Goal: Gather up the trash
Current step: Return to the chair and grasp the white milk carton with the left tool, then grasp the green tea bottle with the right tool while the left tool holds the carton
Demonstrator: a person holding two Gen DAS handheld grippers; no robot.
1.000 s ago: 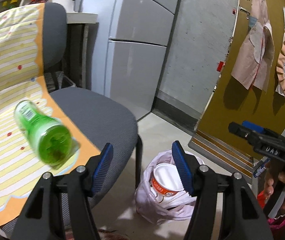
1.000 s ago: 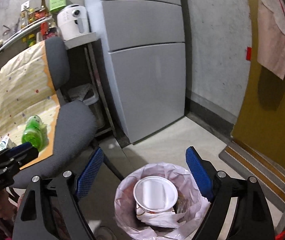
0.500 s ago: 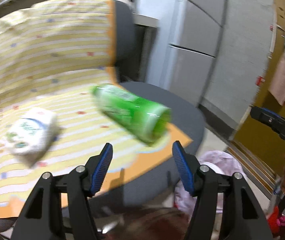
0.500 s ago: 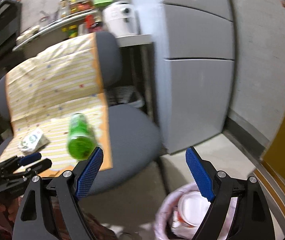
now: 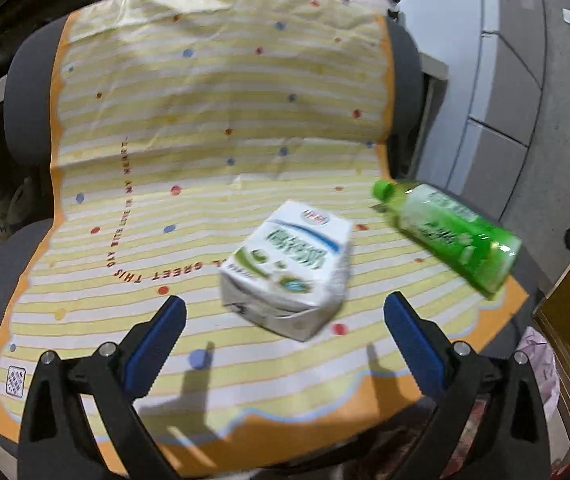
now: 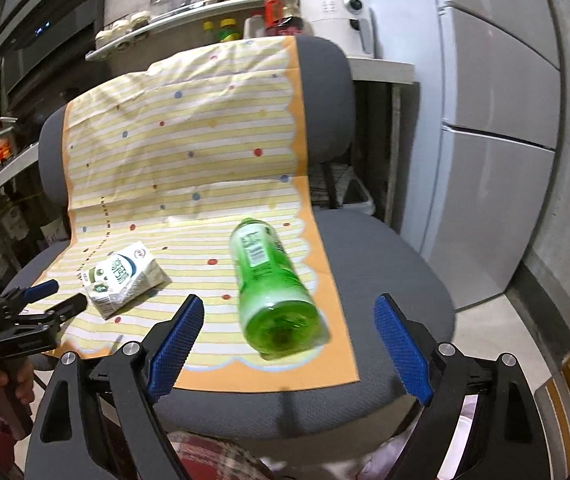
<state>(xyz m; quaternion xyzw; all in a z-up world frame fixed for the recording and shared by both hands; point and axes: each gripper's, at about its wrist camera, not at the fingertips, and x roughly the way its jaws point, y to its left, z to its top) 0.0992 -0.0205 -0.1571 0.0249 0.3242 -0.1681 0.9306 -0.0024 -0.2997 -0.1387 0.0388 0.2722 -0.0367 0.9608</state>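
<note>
2 items left on chair [image 6: 385,248]: carton [image 5: 287,268], bottle [image 6: 273,284] beside it. Left gripper [image 5: 285,330], right gripper [image 6: 289,334] wide open, empty. Approach step; next, close on each.

On the chair's cloth [image 6: 189,128], carton [image 6: 125,278] lies left of bottle [image 6: 273,288].

left wrist: near carton [image 5: 287,268] | right wrist: behind bottle [image 6: 273,288] | shared: chair [image 6: 385,264]

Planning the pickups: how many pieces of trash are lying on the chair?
2: a milk carton on the striped cloth, directly ahead of the left gripper, and a green bottle lying near the cloth's right edge.
</note>
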